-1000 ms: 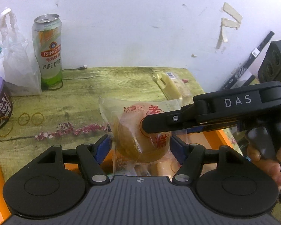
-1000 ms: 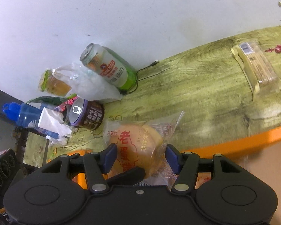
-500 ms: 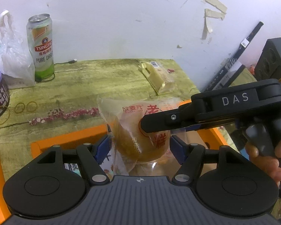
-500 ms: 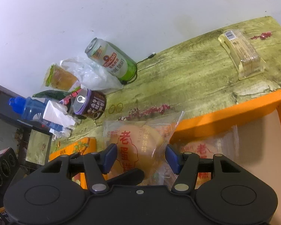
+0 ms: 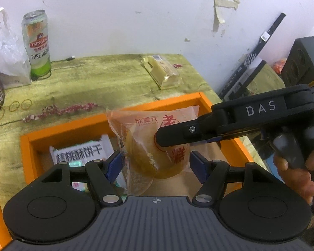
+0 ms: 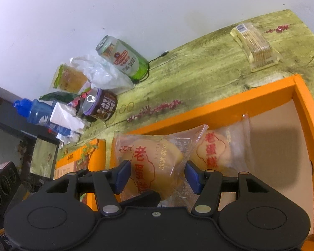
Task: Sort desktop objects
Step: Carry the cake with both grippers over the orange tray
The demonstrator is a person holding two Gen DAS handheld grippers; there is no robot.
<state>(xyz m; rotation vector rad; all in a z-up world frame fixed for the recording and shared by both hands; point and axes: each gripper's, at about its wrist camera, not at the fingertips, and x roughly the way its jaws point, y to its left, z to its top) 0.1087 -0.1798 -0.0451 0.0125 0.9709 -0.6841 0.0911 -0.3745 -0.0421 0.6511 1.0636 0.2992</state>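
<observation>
Both tools, left [image 5: 156, 163] and right [image 6: 157, 174], clamped a clear-wrapped golden cake [image 6: 155, 159] with red characters above the orange box [image 6: 303, 96].

Two matching handheld grippers of matte black plastic, each with two round side discs, silver pivot screws and blue finger pads [image 5: 114, 164]. The right gripper [image 5: 169, 140] bears white "DAS" lettering, gripped by a bare hand [image 5: 294, 173].
</observation>
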